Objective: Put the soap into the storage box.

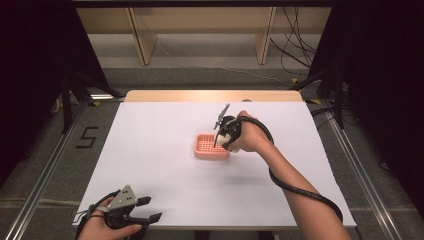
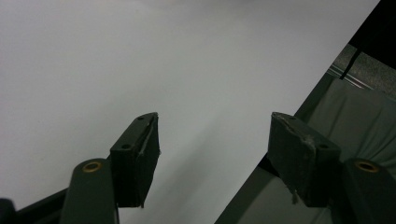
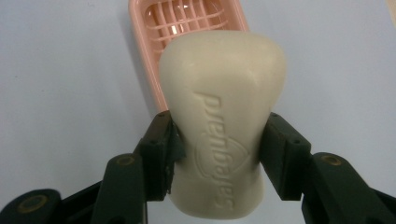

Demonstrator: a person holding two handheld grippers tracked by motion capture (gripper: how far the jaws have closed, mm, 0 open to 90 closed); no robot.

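High view, nearest edge first: the left gripper (image 1: 145,209) sits at the front left corner of the white desk (image 1: 160,165), held in the person's left hand (image 1: 102,229), with its grey three-cornered plate on top and its jaws spread apart, pointing right along the desk's front edge. Left gripper view confirms this: the two black jaws stand wide open with nothing between them, over bare white desk and its edge, with grey floor beyond to the right.

Farther in, right of the desk's middle, the right hand (image 1: 247,140) holds the right gripper (image 1: 221,136) tipped downward over the pink soap dish (image 1: 210,147), a cable looping back along the forearm. Right gripper view shows the jaws clamped on the bar of soap (image 3: 223,116) (cream-coloured, stamped "Safeguard"), one jaw pressing each long side near the bar's lower half. The soap stands lengthwise between them, held above the desk, with the slatted dish (image 3: 187,23) just behind its far end; whether the bar touches the dish cannot be told.

Beyond the desk's far wooden edge lie grey floor, loose black cables and pale shelving legs.
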